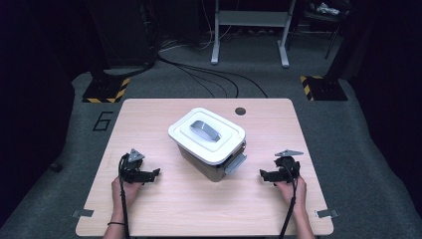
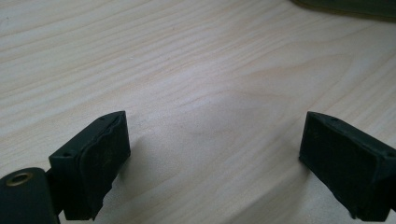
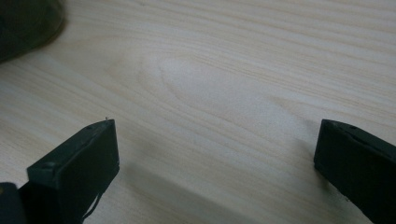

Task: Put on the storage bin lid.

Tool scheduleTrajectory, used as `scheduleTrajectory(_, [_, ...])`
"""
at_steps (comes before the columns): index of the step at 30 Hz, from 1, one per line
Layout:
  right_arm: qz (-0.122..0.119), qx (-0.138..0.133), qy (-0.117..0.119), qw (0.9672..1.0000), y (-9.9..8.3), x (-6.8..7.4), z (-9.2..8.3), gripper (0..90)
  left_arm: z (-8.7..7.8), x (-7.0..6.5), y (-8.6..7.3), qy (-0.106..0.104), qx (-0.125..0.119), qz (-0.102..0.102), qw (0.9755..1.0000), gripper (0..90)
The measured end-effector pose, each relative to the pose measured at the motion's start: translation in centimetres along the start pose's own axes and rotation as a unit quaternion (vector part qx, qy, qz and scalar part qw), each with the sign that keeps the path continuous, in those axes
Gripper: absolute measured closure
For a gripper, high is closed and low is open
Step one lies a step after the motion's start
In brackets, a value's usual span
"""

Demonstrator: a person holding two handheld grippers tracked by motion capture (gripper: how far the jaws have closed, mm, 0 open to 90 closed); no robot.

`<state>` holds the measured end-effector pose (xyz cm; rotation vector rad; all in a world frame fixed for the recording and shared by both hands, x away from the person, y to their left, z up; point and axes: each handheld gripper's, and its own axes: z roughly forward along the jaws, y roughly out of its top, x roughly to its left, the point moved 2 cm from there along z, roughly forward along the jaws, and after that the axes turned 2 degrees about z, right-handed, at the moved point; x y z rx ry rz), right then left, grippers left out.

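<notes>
Work on the one lidded storage box point(image 1: 209, 143), standing mid-table point(image 1: 149, 214) with its white lid point(image 1: 206, 133) on and side latch hanging, looks not yet begun, since the left gripper point(image 1: 154, 173) and right gripper point(image 1: 263, 174) rest either side, jaws spread wide on nothing.

one readable mark: a dark number "6" point(image 1: 102, 121) on the grey floor point(image 1: 348, 134), just off the table's point(image 1: 149, 209) far left corner. black-and-yellow hazard stripes on the two stand bases point(image 1: 105, 91) on the floor beyond the table, a warning pattern with no words. no legible text on the white-lidded box point(image 1: 208, 142), and none in either gripper view.
</notes>
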<state>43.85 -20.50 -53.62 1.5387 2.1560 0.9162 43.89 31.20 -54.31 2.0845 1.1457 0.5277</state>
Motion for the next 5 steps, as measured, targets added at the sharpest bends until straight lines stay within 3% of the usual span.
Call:
scheduleTrajectory(2, [-0.025, -0.018, -0.015, 0.9994, -0.51, 0.07, 0.17, 0.0, 0.0, 0.0, 0.0, 0.0, 0.0, 0.0, 1.0, 8.3])
scheduleTrajectory(5, [-0.031, -0.027, -0.02, 0.999, -0.89, 0.19, 0.09, 0.0, -0.01, 0.01, 0.01, -0.001, 0.001, 0.003, 1.0, 8.4])
